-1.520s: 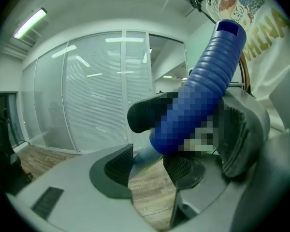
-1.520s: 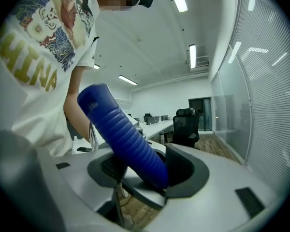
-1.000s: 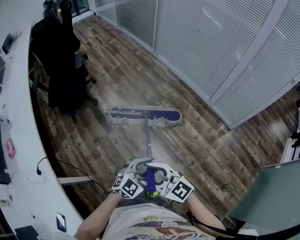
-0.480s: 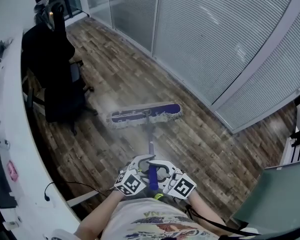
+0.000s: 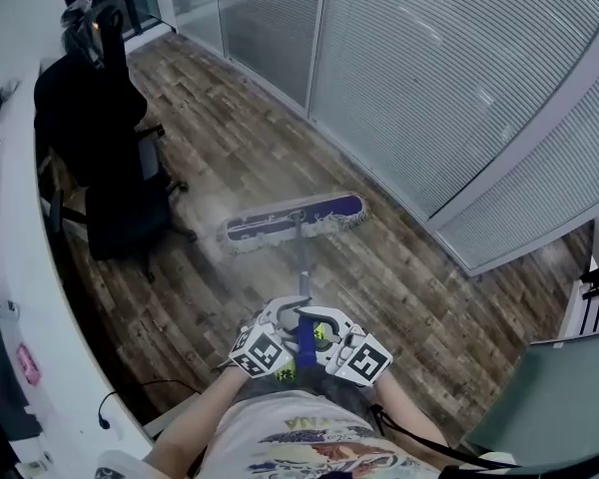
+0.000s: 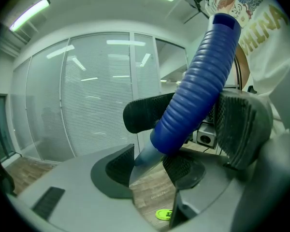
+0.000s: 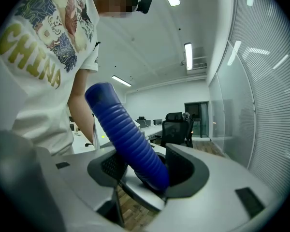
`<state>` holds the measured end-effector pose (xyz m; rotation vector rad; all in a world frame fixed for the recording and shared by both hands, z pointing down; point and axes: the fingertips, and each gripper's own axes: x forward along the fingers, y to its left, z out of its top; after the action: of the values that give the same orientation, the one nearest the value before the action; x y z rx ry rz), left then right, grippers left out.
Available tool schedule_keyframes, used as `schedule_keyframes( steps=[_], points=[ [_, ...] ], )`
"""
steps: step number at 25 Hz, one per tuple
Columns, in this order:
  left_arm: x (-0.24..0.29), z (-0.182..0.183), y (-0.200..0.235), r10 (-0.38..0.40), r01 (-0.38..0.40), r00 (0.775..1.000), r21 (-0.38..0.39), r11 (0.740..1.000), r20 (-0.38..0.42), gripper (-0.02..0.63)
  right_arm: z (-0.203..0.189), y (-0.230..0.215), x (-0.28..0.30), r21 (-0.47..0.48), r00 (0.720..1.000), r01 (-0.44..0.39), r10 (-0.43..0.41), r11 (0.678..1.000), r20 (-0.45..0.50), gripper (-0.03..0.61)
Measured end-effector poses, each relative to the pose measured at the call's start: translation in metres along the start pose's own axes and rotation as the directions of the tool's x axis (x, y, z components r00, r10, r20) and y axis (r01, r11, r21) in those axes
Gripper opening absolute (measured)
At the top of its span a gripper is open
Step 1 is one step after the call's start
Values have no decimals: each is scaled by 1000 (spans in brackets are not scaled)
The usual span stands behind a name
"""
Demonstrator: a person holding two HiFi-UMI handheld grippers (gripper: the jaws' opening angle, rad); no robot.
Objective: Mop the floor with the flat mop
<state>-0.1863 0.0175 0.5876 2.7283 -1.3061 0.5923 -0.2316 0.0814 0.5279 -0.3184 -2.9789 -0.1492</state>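
Note:
The flat mop lies on the wood floor with its blue and white head (image 5: 292,221) slanted, right end farther away. Its grey pole (image 5: 302,262) runs back to a ribbed blue handle grip (image 5: 303,339). My left gripper (image 5: 285,332) and right gripper (image 5: 322,335) face each other in front of the person's waist, both shut on that blue grip. In the left gripper view the blue handle (image 6: 193,93) crosses between the black pads (image 6: 117,166). In the right gripper view the same handle (image 7: 130,139) sits clamped between the jaws.
A black office chair (image 5: 110,158) stands left of the mop head, beside a long white curved desk (image 5: 15,297). Glass partitions with blinds (image 5: 449,88) run along the right. A grey-green panel (image 5: 539,407) is at the lower right. A cable (image 5: 145,387) trails on the floor under the desk.
The mop head has slid away from me across the floor and tilted, right end now farther. Both grippers moved along with the handle, still clamped on it.

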Motion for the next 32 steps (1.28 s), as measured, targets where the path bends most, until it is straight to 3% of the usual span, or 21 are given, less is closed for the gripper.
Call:
schedule_keyframes(
  steps=[14,24,32],
  points=[
    [88,11,187,20,-24,998,-78,997,-52,167,-2,-203,42,-1,999,-16,16,1000,46,224],
    [179,35,318,57,-61,996,-74,995,-62,167,-10,-362,48,7,992,-24,23,1000,120,224],
    [204,21,365,34,-42,995,-90,995,-95,178,-33,-414,63,76,994,57,-64,995,86,225]
  ],
)
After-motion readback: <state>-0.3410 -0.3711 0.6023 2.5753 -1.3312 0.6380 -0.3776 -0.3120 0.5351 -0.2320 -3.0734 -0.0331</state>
